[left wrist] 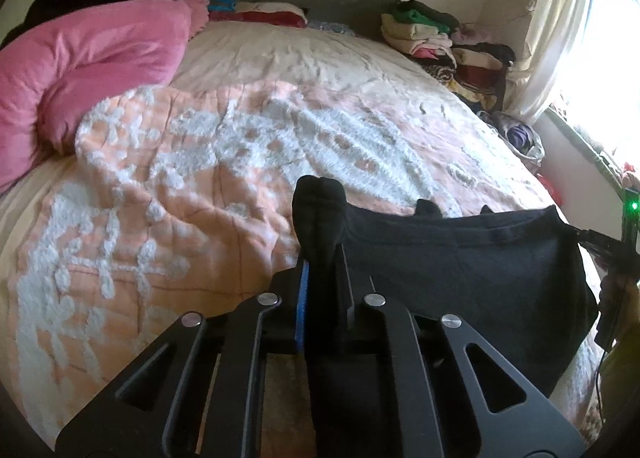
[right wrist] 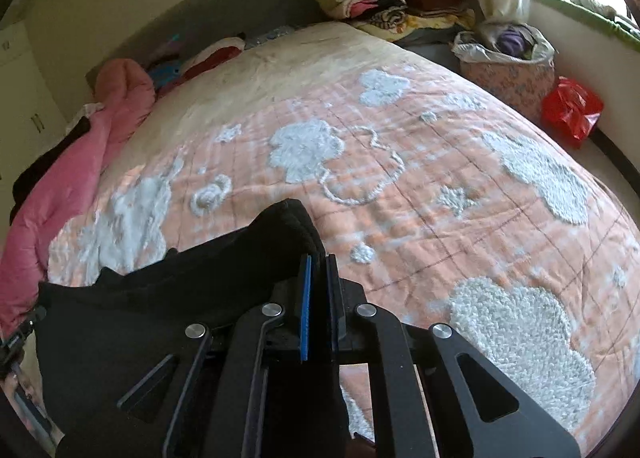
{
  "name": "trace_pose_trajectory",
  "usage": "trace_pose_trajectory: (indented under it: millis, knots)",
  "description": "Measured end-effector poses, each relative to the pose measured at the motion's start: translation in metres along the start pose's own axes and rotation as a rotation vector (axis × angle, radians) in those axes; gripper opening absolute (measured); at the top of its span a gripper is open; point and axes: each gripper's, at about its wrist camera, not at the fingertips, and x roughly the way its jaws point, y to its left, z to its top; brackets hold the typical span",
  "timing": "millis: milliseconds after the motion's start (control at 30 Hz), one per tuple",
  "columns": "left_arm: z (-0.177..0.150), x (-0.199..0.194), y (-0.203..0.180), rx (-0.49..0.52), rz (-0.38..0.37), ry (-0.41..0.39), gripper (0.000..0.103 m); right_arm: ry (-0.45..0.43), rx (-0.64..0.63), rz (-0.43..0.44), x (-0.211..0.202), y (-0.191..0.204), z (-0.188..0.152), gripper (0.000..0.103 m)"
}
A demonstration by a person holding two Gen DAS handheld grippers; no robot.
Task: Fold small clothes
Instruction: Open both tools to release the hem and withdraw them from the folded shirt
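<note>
A small black garment (left wrist: 472,258) hangs stretched between both grippers above the front of the bed. My left gripper (left wrist: 322,258) is shut on its left corner, which bunches up past the fingertips. My right gripper (right wrist: 318,262) is shut on the other corner; the black garment (right wrist: 160,306) spreads to the left in that view. The right gripper's body shows at the right edge of the left wrist view (left wrist: 616,250). The garment's lower part is hidden behind the gripper bodies.
A peach quilt with white fluffy patterns (left wrist: 240,162) covers the bed. A pink duvet (left wrist: 88,66) is heaped at the left. Stacks of folded clothes (left wrist: 440,38) sit at the far right. A fabric basket (right wrist: 508,70) and red bag (right wrist: 572,110) stand beside the bed.
</note>
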Motion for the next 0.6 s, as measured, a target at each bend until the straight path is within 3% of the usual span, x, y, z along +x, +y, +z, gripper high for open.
trace_pose_trajectory:
  millis: [267, 400, 500, 600]
  knots:
    - [-0.012, 0.013, -0.001, 0.007, 0.017, 0.063, 0.007, 0.034, -0.026, -0.034, 0.009, 0.003, -0.013, 0.007]
    - [-0.017, 0.009, -0.005, 0.013, 0.002, 0.076, 0.024, 0.053, -0.043, -0.035, 0.004, 0.002, -0.02, 0.018]
    - [-0.021, 0.003, -0.008, 0.008, -0.019, 0.084, 0.036, 0.075, -0.039, -0.014, -0.005, -0.003, -0.029, 0.031]
    - [-0.027, -0.008, -0.011, -0.004, -0.046, 0.094, 0.048, 0.099, -0.03, 0.018, -0.016, -0.009, -0.04, 0.036]
